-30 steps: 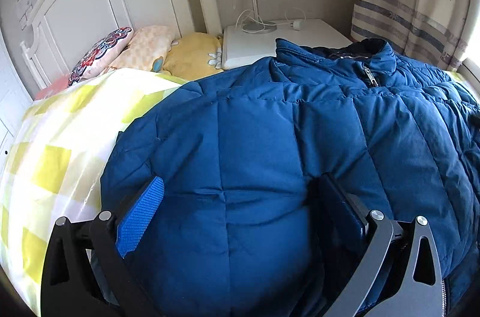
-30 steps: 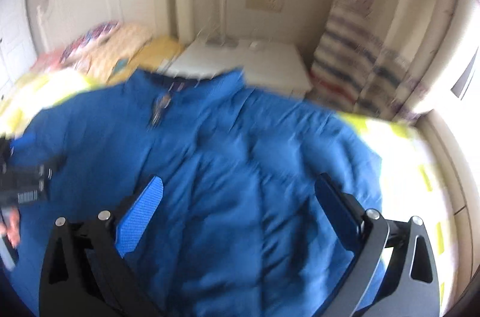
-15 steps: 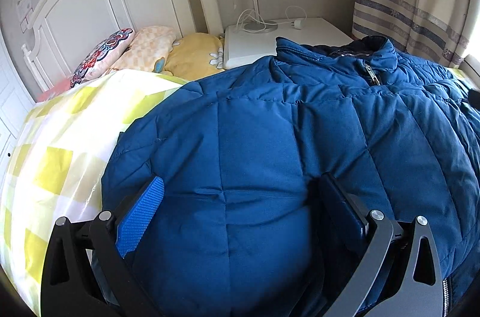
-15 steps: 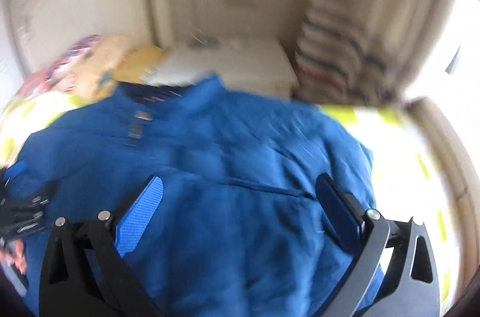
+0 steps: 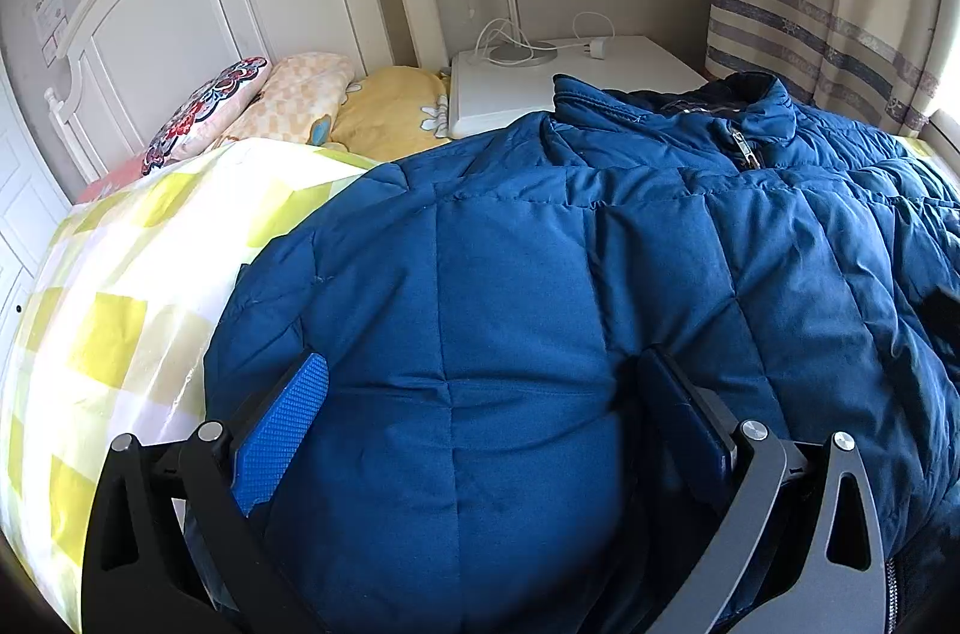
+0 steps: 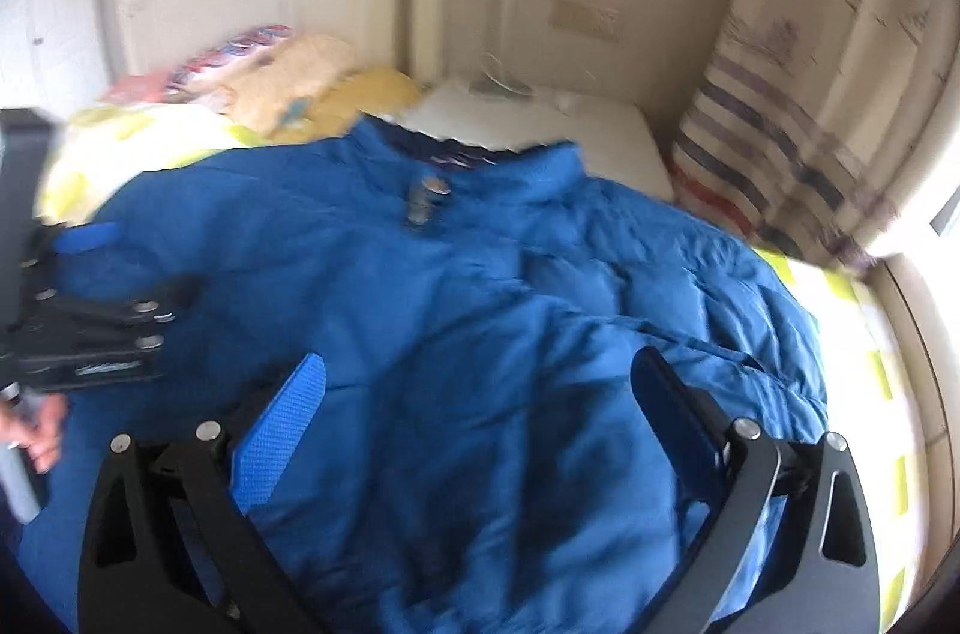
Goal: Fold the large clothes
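A big blue puffer jacket (image 5: 600,274) lies spread front-up on the bed, its collar and zip (image 5: 744,147) toward the nightstand. My left gripper (image 5: 480,364) is open, with its fingers wide apart on either side of a puffed bulge at the jacket's left part. The right wrist view is blurred. There my right gripper (image 6: 480,364) hangs open over the jacket (image 6: 540,334), nothing between its pads. At that view's left edge are the left gripper's black frame (image 6: 90,328) and a hand (image 6: 42,424).
A yellow-checked sheet (image 5: 120,304) covers the bed. Pillows (image 5: 288,105) lie against the white headboard (image 5: 198,3). A white nightstand (image 5: 540,87) carries a lamp base and charger. A striped curtain (image 5: 828,21) hangs at the right, by a window ledge (image 6: 912,334).
My right gripper is moving: its view has swung, so the collar now sits further right in it. The left gripper stays where it was.
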Demonstrator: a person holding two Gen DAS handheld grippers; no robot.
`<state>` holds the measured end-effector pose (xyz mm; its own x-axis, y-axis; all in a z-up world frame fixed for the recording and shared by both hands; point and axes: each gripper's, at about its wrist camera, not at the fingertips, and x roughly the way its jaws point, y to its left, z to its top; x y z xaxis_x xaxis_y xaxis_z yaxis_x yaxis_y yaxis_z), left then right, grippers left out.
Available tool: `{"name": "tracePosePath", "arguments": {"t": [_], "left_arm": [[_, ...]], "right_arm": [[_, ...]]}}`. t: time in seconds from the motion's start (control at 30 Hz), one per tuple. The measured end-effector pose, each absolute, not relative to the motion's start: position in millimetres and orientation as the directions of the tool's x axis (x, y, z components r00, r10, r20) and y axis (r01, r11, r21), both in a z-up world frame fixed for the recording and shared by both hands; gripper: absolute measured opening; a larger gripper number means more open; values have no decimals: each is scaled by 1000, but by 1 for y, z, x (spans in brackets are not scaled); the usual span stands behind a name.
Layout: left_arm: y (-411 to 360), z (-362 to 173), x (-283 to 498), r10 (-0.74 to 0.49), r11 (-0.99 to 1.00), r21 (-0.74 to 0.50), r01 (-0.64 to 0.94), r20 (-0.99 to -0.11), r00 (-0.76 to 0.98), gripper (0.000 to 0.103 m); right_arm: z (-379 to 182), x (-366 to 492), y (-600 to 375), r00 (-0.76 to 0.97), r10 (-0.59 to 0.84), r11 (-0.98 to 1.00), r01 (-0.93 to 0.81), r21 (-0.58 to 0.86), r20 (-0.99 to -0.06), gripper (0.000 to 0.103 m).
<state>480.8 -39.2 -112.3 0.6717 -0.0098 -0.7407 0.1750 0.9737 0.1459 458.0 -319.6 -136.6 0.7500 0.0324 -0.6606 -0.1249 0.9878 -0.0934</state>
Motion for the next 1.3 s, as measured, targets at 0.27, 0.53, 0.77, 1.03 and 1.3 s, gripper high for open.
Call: {"name": "tracePosePath", "arguments": {"t": [0.27,0.53,0.77,1.03,1.3], "left_arm": [[-39,-112,481,-9,974,146,174,-740,673,99],[-39,-113,481,-7,974,146,172,-741,671,99],[-15,-81,438,-98,984,21,175,-764,638,98],[9,-104,306,-75,969,75,236,-817,571,98],[42,-89,236,-122,983,-18,182,-806,579,98]], "right_arm": [[-167,462,-302,721,19,975,-166,-146,-692,101],[-166,464,-305,719,22,976,-166,-142,-695,101],[-141,427,-321,682,70,987,-155,-51,-728,101],[-176,326,-332,597,62,986,-161,-44,-800,101],[-160,246,-351,631,103,990,-140,18,-769,101]]}}
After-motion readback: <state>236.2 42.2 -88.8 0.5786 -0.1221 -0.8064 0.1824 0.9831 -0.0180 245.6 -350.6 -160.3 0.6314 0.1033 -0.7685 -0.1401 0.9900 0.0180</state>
